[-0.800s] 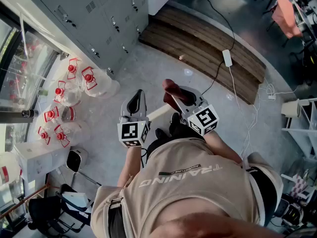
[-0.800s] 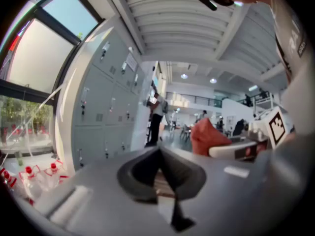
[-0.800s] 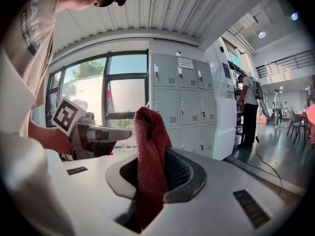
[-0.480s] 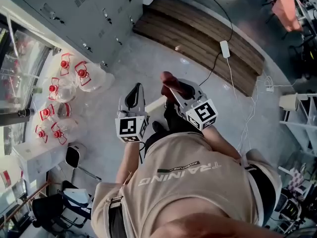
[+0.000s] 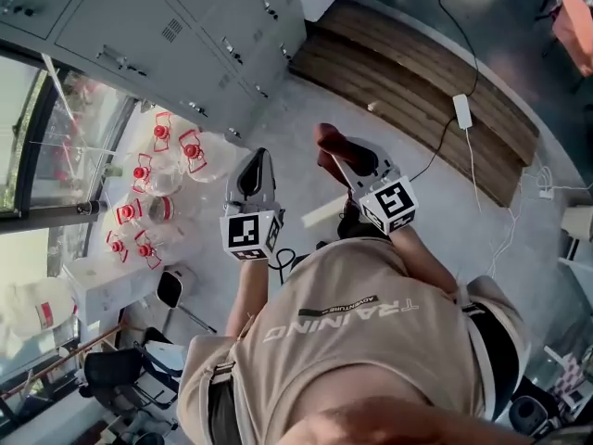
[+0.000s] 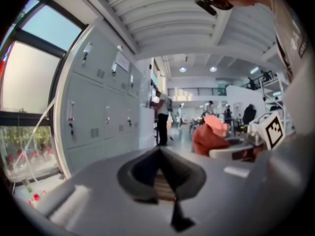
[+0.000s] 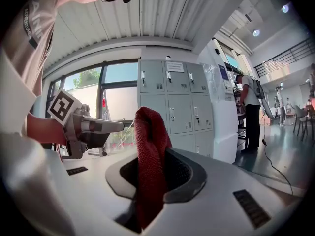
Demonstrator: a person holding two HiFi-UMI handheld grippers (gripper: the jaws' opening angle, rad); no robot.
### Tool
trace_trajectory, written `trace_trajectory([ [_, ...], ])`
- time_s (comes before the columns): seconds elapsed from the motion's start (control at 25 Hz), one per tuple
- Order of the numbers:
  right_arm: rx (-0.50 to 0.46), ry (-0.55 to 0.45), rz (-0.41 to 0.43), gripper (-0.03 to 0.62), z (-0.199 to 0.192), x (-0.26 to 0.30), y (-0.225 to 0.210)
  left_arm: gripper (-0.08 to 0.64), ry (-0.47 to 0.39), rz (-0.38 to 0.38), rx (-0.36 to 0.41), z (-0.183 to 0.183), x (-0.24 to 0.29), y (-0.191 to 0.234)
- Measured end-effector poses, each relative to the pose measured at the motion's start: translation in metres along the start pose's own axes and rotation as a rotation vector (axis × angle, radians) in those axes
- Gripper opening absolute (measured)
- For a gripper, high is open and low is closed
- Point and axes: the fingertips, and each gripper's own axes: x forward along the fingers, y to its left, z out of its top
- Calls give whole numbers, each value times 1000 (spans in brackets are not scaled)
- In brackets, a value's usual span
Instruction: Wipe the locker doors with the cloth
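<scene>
The grey locker doors [image 5: 176, 35] stand at the upper left of the head view, some way beyond both grippers. They also show in the left gripper view [image 6: 98, 107] and the right gripper view [image 7: 172, 102]. My right gripper [image 5: 335, 151] is shut on a dark red cloth [image 5: 326, 140], which sticks up between its jaws [image 7: 150, 146]. My left gripper [image 5: 257, 162] is beside it on the left, jaws shut with nothing in them [image 6: 158, 154]. Neither gripper touches the lockers.
Several clear water jugs with red caps [image 5: 153, 188] sit on the floor below the window, next to the lockers. A wooden bench [image 5: 417, 82] with a white power strip [image 5: 460, 111] lies to the right. A person [image 7: 251, 112] stands by a white cabinet [image 7: 224, 102].
The head view has swung so that more of the lockers and the window show. Both grippers keep their pose side by side, and the cloth stays in the right one.
</scene>
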Motion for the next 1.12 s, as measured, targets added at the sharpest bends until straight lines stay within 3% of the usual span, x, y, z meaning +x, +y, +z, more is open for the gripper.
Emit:
trace_trajectory([
  [0.36, -4, 22, 81, 66, -12, 51, -64, 6, 33, 43, -3, 8, 64, -1],
  [0.56, -15, 48, 132, 66, -6, 80, -79, 6, 50, 104, -84, 6, 85, 28],
  [0.72, -47, 47, 155, 66, 6, 111, -83, 6, 25, 122, -92, 8, 102, 54],
  [0.88, -109, 30, 107, 66, 27, 148, -98, 6, -14, 79, -96, 9, 135, 85],
  [1.12, -134, 30, 51, 66, 54, 206, -110, 6, -102, 40, -45, 45, 180, 152],
])
